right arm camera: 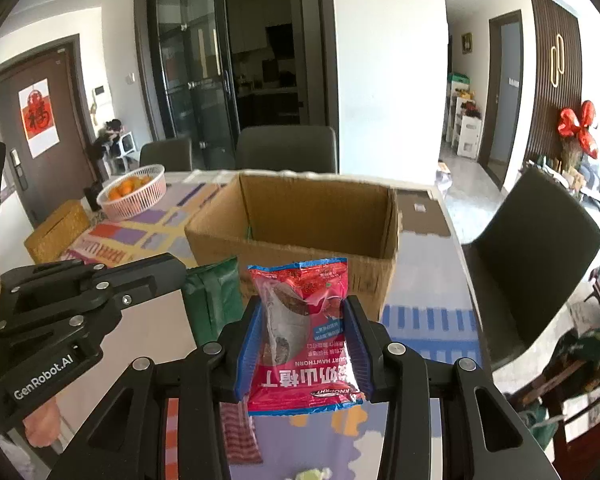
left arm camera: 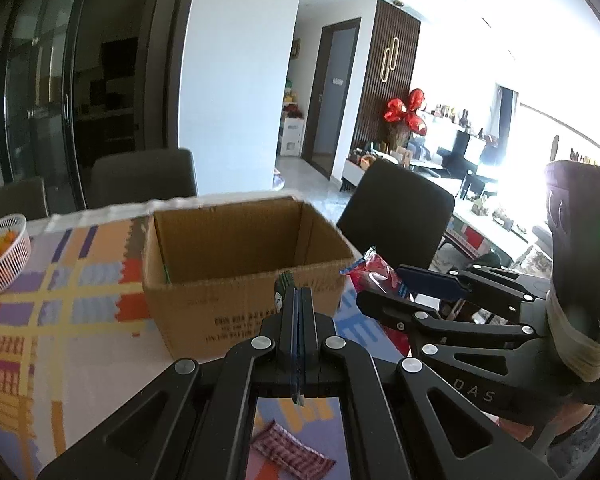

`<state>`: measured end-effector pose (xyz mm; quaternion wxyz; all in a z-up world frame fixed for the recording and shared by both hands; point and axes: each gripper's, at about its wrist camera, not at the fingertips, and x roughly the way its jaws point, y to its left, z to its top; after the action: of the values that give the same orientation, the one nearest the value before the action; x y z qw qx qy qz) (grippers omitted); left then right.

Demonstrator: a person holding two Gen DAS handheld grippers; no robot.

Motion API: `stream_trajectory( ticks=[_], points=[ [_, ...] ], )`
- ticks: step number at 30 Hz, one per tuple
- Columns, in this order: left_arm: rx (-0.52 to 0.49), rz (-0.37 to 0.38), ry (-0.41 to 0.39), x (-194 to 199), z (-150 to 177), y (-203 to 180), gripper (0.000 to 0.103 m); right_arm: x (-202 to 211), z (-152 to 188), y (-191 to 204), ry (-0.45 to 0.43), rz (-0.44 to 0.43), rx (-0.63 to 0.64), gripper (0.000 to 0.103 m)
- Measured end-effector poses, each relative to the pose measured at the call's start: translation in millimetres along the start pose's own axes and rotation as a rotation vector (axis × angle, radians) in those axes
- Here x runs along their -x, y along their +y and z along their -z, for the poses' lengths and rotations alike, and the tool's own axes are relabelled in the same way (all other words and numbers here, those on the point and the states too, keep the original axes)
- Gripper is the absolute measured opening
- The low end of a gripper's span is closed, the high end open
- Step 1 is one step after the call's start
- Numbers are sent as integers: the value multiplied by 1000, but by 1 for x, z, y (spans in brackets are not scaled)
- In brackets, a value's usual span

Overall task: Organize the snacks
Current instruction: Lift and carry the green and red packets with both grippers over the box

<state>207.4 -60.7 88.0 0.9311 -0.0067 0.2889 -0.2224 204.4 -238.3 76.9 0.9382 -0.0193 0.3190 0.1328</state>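
The fruit basket (left arm camera: 2,254) is cut off by the left edge. The cardboard box (right arm camera: 300,224) floor stays hidden behind its near wall.

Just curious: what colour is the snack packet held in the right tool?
Red packet, with blue edges and white lettering; clearest in the right wrist view.

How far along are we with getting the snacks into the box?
Cardboard box shows no snacks yet. In hand: right gripper clamps the red snack pack; left gripper is shut on a green packet. Left: drop both in, then the checkered packet on the table.
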Motion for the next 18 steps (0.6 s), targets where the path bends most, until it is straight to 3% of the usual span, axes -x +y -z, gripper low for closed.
stream_trajectory(
  ticks=[18],
  points=[
    [-24,-71,-55,-9,-59,27,2,2,-69,3,-103,24,21,41]
  ],
)
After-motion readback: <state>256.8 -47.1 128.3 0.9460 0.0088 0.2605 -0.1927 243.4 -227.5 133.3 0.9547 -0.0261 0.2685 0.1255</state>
